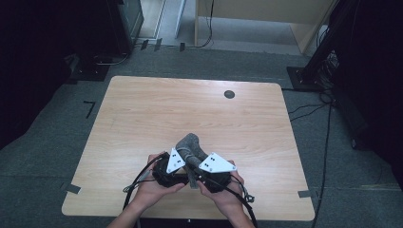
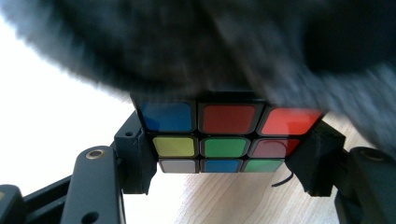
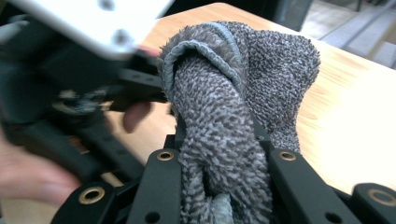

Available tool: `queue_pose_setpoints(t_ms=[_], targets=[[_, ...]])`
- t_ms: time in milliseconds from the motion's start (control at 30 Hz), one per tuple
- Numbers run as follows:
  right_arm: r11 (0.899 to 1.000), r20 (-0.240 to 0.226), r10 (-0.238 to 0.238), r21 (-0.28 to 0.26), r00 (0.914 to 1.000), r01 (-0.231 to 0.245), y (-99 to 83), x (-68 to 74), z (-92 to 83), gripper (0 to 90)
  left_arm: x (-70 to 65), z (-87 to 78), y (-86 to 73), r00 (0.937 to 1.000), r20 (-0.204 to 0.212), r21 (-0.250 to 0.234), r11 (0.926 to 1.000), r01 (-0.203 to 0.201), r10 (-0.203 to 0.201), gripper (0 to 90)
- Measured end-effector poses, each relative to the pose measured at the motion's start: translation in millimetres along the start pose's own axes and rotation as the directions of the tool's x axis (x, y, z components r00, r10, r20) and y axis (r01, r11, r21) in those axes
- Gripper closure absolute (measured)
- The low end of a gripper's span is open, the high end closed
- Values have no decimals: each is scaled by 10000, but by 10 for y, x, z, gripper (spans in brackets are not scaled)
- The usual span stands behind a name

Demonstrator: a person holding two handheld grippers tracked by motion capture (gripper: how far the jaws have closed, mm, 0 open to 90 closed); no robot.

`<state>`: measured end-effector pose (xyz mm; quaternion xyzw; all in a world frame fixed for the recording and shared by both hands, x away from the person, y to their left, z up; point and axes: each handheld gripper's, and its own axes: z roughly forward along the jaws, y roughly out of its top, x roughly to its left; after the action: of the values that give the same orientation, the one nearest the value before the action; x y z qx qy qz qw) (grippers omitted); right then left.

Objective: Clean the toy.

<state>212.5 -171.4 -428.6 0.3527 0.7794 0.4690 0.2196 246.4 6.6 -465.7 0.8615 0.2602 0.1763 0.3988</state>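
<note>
High view: wooden table (image 1: 142, 109), grey carpet floor (image 1: 57, 142), dark surroundings.

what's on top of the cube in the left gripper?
A grey cloth lies over the cube, which the left gripper clamps. Nine stickers of one face show; the cube's top is covered.

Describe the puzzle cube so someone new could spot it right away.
Start at the wooden table, near its front edge where both hands meet. There the left gripper clamps a puzzle cube, half under a grey towel; its bright coloured squares set it apart.
</note>
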Motion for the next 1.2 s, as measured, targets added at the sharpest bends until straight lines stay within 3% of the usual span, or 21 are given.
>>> queue_pose_setpoints(t_ms=[133,200,300,400,467,567,633,700,833,967,1100,1200], targets=[[9981,301,607,-106,9977,-604,-25,-142,-49,745,24,-8,2,9999,69,-56,9999,91,-91,346],[9991,312,424,-80,9986,-421,-34,-106,-46,743,28,4,-8,9998,48,-33,9999,170,-169,346],[9998,-244,42,-183,9997,-47,-36,8,-15,742,33,4,-15,9998,24,8,9998,189,-189,346],[9996,-313,-207,-205,9993,201,-29,35,12,742,64,0,-19,9990,139,13,9991,431,-432,345],[9995,-418,97,-305,9991,-110,-35,-33,13,742,69,-8,-19,9991,56,-61,9991,412,-411,345],[9980,85,468,-434,9989,-464,-80,-168,-1,741,75,-11,-19,9988,12,-92,9988,486,-486,345],[9970,93,662,-411,9978,-657,-101,-195,-4,740,73,-5,-22,9986,45,-60,9985,535,-535,345],[9978,100,526,-417,9986,-522,-103,-159,1,739,66,-3,-27,9986,-2,-41,9986,531,-531,345],[9980,-659,237,-561,9975,-274,-77,-7,30,733,44,-7,-28,9995,-171,-85,9997,248,-250,345],[9979,-578,44,-642,9983,-81,-75,-14,37,734,37,-11,-22,9987,-429,-111,9996,266,-270,346],[9969,-47,648,-453,9979,-650,-116,-203,15,735,39,3,-28,9996,-121,-117,9996,259,-260,346],[9930,-43,1092,-450,9940,-1093,-138,-235,-2,735,47,4,-31,9993,50,-168,9992,358,-357,345]])
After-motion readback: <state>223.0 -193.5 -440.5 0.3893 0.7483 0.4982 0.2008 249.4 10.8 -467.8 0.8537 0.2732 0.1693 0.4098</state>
